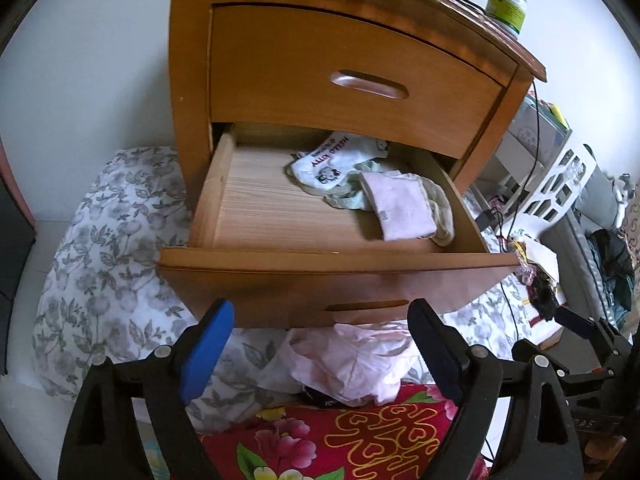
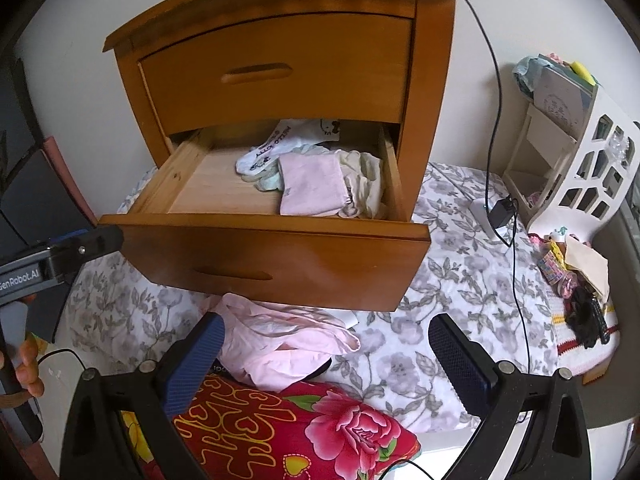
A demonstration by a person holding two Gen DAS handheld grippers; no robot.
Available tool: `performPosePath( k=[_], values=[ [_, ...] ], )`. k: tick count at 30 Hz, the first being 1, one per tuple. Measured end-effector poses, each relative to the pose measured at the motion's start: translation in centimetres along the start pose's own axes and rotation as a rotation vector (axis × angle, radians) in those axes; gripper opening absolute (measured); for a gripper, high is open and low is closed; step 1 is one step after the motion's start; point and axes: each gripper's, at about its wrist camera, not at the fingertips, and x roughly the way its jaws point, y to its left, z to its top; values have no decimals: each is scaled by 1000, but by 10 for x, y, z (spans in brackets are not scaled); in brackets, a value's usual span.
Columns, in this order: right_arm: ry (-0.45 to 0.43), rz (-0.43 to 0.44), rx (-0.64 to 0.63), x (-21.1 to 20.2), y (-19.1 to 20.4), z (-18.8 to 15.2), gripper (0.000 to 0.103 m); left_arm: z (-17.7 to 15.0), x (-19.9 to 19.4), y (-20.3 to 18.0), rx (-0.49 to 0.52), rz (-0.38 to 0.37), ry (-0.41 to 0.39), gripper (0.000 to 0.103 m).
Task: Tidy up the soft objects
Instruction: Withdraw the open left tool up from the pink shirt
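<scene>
Hovering over bed (image 2: 460, 280), both claws, left claw (image 1: 320, 354) and right claw (image 2: 326, 364), gaped wide, empty. Pink garment (image 2: 280, 340) lay crumpled at bed edge below open drawer (image 2: 276, 252). Next likely: pinch garment, lift into drawer beside folded pink cloth (image 2: 312, 190).

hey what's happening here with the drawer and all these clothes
A person is sorting soft clothes with a claw in each hand. The nightstand's lower drawer is pulled open and already holds a white printed sock, a folded pink cloth and some pale garments. Both the left claw and the right claw are open and empty, hovering over the crumpled pink garment that lies on the floral bedding below the drawer front. It looks like the likely next pick.
</scene>
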Motion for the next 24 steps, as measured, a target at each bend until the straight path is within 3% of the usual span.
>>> performPosePath(
  k=[5, 7, 24],
  values=[
    [7, 2, -14, 4, 6, 2, 103, -1, -2, 7, -13, 37, -33, 91],
    [12, 4, -19, 5, 8, 2, 103, -1, -2, 10, -15, 55, -45, 98],
    [42, 3, -48, 20, 20, 5, 103, 2, -3, 19, -28, 124, -113, 99]
  ],
)
